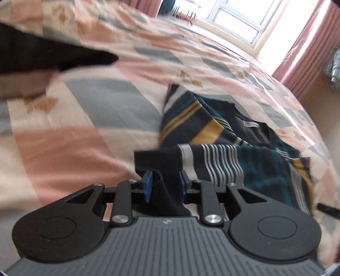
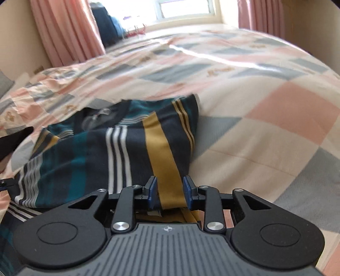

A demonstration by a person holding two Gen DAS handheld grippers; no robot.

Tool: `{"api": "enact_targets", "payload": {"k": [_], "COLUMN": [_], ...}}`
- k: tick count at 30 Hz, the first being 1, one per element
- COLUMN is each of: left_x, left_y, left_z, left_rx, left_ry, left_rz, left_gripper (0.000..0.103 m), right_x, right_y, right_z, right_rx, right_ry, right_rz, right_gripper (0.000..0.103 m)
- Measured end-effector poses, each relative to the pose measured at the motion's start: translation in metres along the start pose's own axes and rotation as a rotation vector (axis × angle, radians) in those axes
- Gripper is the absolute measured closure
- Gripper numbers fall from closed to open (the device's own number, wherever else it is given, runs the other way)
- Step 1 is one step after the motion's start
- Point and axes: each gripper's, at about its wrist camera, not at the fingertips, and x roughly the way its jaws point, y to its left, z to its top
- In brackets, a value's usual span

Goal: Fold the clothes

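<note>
A navy, teal and mustard striped shirt (image 1: 223,131) lies crumpled on the patchwork quilt (image 1: 85,127), collar label facing up. My left gripper (image 1: 164,184) is shut on a dark navy edge of it, and the cloth bunches between the blue pads (image 1: 147,184). In the right wrist view the same shirt (image 2: 95,152) spreads to the left. My right gripper (image 2: 170,191) is shut on the part with the wide mustard stripe, which runs between its pads (image 2: 187,191). Both held edges sit slightly off the quilt (image 2: 265,127).
A black garment (image 1: 42,53) and a brown one (image 1: 23,85) lie on the bed at the left. Pink curtains (image 2: 63,31) flank a bright window (image 1: 240,19) past the bed's far end. A dark blue bundle (image 2: 106,21) stands by the window. A black gripper part (image 2: 17,135) pokes in at the left.
</note>
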Motion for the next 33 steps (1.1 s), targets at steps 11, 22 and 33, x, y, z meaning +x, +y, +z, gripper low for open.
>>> {"api": "enact_targets", "payload": {"k": [11,22,33], "left_x": [-0.051,-0.109,-0.183], "left_y": [0.018,0.0,0.033], "left_z": [-0.015,-0.114,-0.2], "left_rx": [0.034,0.4,0.768], "left_ry": [0.096,0.244,0.254], "left_rz": [0.19,0.096,-0.012], "left_gripper": [0.069,0.069,0.068], "right_x": [-0.04,-0.119,-0.204], "right_y": [-0.014,-0.009,0.033], "right_z": [-0.013,-0.135,-0.254], "right_rx": [-0.017,-0.251,-0.28], "right_ry": [0.035,0.151,0.299], "right_rz": [0.018,-0.05,-0.201], "right_gripper": [0.065,0.063,0.063]}}
